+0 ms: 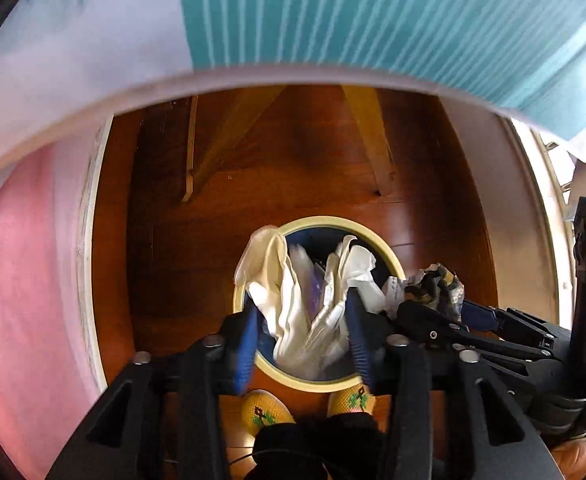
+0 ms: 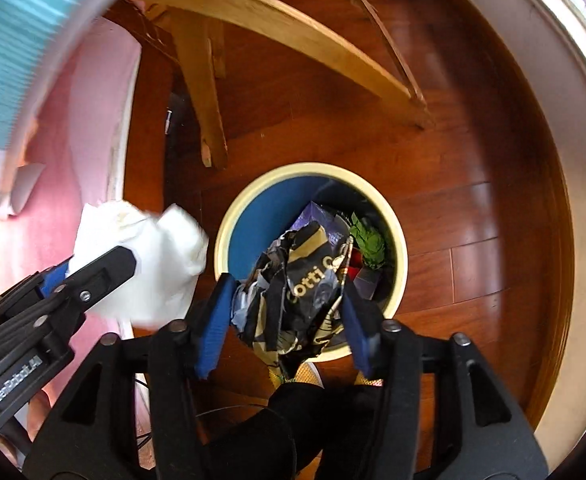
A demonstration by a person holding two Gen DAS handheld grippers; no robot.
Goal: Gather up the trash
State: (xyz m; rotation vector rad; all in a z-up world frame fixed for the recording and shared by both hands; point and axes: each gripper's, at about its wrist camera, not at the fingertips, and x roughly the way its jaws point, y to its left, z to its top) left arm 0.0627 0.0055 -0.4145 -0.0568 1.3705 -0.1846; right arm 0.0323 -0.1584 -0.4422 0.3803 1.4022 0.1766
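Trash bin (image 2: 397, 236) sits below both down-pointing tongs, left (image 1: 304, 316), right (image 2: 283, 304).

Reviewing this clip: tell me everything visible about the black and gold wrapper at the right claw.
The black and gold wrapper is a crumpled, glossy bag of thin foil or plastic with pale lettering, partly readable as "otti". It hangs between the blue pads of the right claw, directly above the round bin with a cream rim and blue inside. The jaws stand spread; whether the pads touch it is unclear. From the left wrist view it shows beside the white trash.

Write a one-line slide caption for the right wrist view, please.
Right tool poised over a round bin, crumpled black-and-gold wrapper between its blue pads.
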